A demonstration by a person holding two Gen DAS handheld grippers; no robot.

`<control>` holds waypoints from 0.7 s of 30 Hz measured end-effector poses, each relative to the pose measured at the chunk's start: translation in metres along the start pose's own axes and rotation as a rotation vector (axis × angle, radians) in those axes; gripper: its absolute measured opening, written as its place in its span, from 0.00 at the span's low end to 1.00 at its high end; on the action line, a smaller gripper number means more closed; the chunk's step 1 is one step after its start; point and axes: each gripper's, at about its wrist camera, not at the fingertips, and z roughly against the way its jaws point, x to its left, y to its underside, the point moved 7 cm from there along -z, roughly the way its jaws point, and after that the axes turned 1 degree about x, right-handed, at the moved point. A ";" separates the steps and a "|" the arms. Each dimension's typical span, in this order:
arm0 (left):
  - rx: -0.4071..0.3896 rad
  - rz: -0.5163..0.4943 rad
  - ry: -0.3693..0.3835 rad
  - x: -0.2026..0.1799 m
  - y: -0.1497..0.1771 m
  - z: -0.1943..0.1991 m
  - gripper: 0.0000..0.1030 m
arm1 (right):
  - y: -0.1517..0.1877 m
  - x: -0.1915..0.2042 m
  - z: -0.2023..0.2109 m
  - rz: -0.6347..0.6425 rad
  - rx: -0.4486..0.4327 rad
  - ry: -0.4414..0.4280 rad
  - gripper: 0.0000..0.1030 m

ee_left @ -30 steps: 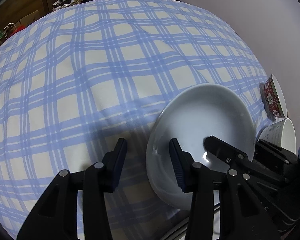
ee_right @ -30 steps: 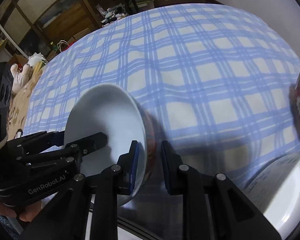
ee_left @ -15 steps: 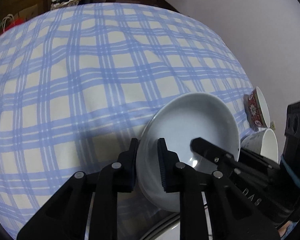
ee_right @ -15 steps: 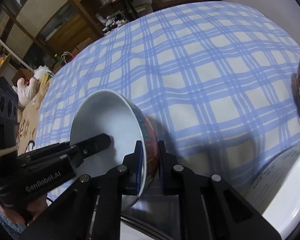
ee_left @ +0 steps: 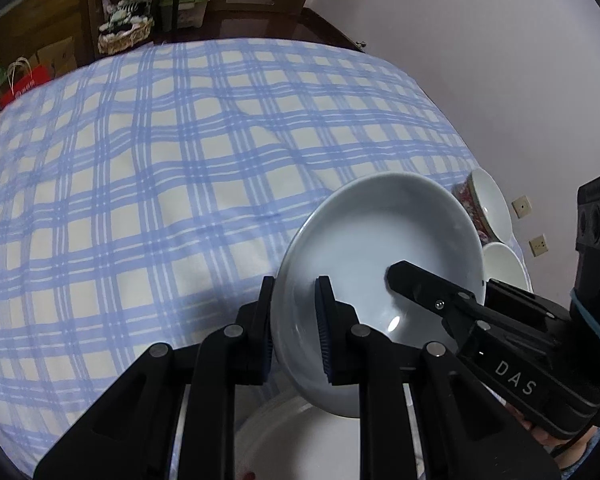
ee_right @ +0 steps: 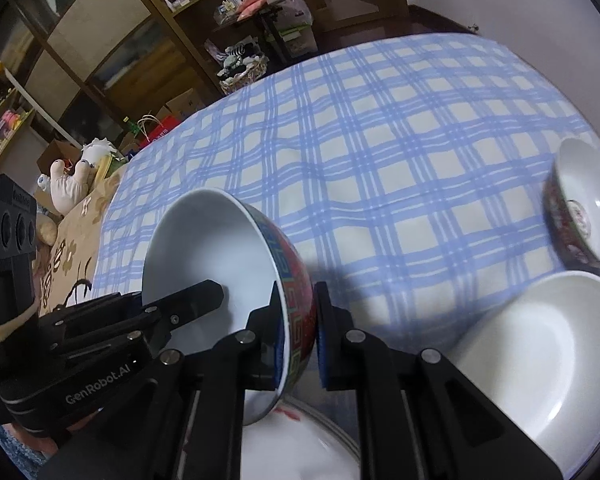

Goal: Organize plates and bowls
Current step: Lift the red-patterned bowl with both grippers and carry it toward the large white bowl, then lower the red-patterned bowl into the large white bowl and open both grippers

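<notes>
- Two claws clamped on one bowl (ee_left: pixel 380 248), seen from both wrist views: left claw (ee_left: pixel 296 328) pinching the near-left rim, one pad inside and one outside; right claw (ee_right: pixel 298 328) nearly closed on the opposite rim, over the red patterned outer wall.
- Bowl held tilted and clear of the checked cloth (ee_left: pixel 160 184), white inside, red and green banding outside; directly above a larger white dish (ee_right: pixel 300 444) at the bottom edge of frame.
- Glazed ceramic by the look of it: stiff, probably fairly heavy for a rim pinch, slick under the pads, liable to chip or shatter if dropped. Best hold judged to be exactly this, opposite points of the rim, wall sandwiched between pads, kept level to stop it pivoting.
- Two more pieces to the right on the table: a second red-patterned bowl (ee_right: pixel 580 208) and, just beside it, a plain white bowl (ee_right: pixel 540 352). Likely stacking partners.
- Blue-and-cream plaid cloth covering the table, slightly rumpled, soft enough to cushion a set-down yet prone to dragging.
- Pale wall (ee_left: pixel 480 60) close on the right, with two small sockets; dark wooden shelving (ee_right: pixel 148 40) crowded with oddments beyond; a stuffed toy (ee_right: pixel 74 184) and paper bags on the far left.
</notes>
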 end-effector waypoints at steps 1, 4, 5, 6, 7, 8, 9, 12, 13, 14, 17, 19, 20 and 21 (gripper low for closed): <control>-0.002 -0.006 -0.002 -0.007 0.000 0.002 0.18 | 0.001 -0.002 0.005 -0.002 -0.004 0.000 0.14; -0.018 -0.018 0.004 -0.021 0.000 0.012 0.18 | 0.003 -0.010 0.023 -0.020 -0.023 -0.003 0.14; -0.022 -0.023 0.007 -0.028 0.000 0.014 0.18 | 0.004 -0.012 0.030 -0.022 -0.031 0.001 0.14; -0.025 -0.032 0.008 -0.035 0.000 0.016 0.18 | 0.004 -0.015 0.036 -0.023 -0.039 0.005 0.14; -0.028 -0.040 0.008 -0.040 0.000 0.017 0.18 | 0.005 -0.019 0.044 -0.026 -0.049 0.011 0.14; -0.031 -0.053 0.007 -0.049 0.000 0.018 0.18 | 0.005 -0.022 0.049 -0.029 -0.055 0.015 0.14; -0.034 -0.062 0.006 -0.056 0.001 0.020 0.18 | 0.006 -0.025 0.054 -0.033 -0.060 0.018 0.14; -0.053 -0.078 0.009 -0.077 0.004 0.024 0.17 | 0.010 -0.039 0.073 -0.049 -0.082 0.032 0.14; -0.058 -0.085 0.010 -0.082 0.006 0.026 0.17 | 0.012 -0.043 0.079 -0.055 -0.089 0.037 0.14; -0.058 -0.094 0.015 -0.090 0.007 0.026 0.17 | 0.013 -0.048 0.083 -0.061 -0.094 0.041 0.14; -0.042 -0.117 0.032 -0.109 0.013 0.023 0.17 | 0.020 -0.064 0.097 -0.086 -0.105 0.055 0.14; -0.033 -0.129 0.038 -0.120 0.018 0.020 0.17 | 0.027 -0.076 0.106 -0.101 -0.110 0.066 0.14; -0.029 -0.137 0.040 -0.126 0.020 0.018 0.17 | 0.029 -0.080 0.108 -0.108 -0.111 0.069 0.14; -0.025 -0.145 0.043 -0.133 0.022 0.016 0.17 | 0.032 -0.086 0.110 -0.116 -0.113 0.072 0.14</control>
